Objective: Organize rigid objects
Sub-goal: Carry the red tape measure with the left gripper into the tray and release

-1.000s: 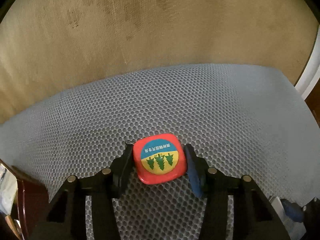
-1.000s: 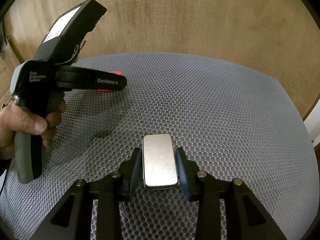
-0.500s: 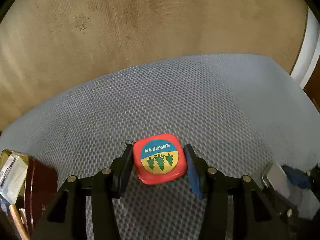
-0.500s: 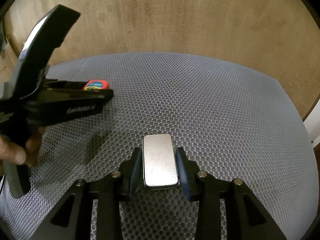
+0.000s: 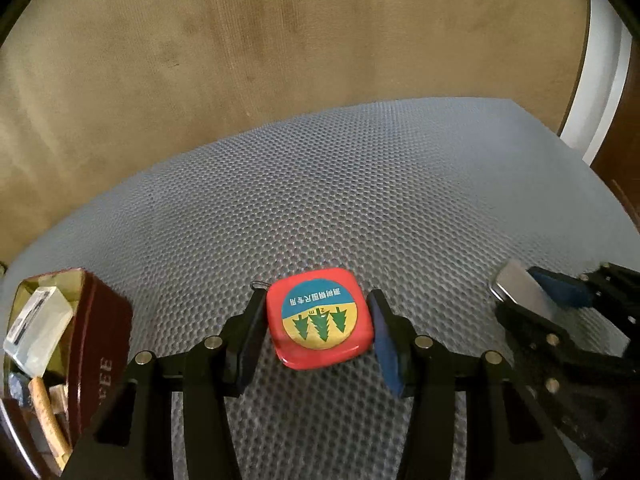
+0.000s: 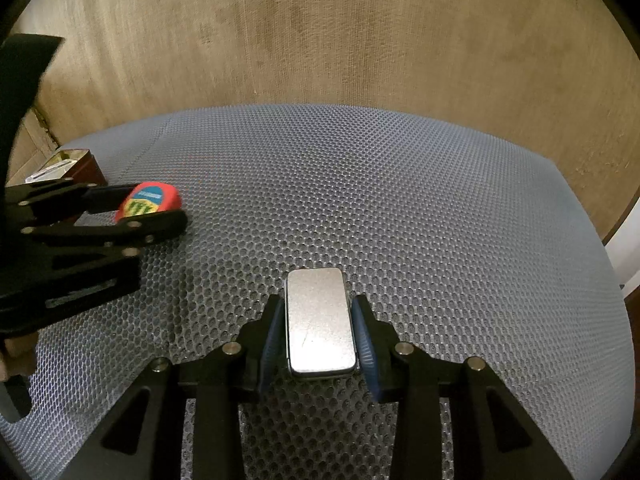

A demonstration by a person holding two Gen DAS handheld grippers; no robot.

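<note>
A red square tape measure (image 5: 320, 322) with a blue and yellow tree label sits between the fingers of my left gripper (image 5: 318, 330), which is shut on it above the grey mesh surface (image 5: 360, 184). In the right wrist view the same tape measure (image 6: 147, 202) shows at the left, in the left gripper (image 6: 152, 210). My right gripper (image 6: 320, 328) is shut on a flat silver metal tin (image 6: 320, 324). That tin (image 5: 520, 292) also appears at the right of the left wrist view.
A dark red open tin box (image 5: 80, 344) with several items inside stands at the lower left of the mesh surface; it shows far left in the right wrist view as the box (image 6: 72, 166). A tan textured wall (image 6: 320, 32) rises behind. A white frame (image 5: 596, 80) borders the right.
My left gripper has carried the tape measure sideways toward the left, bringing the red box into its view. The right gripper with the silver tin has stayed still.
</note>
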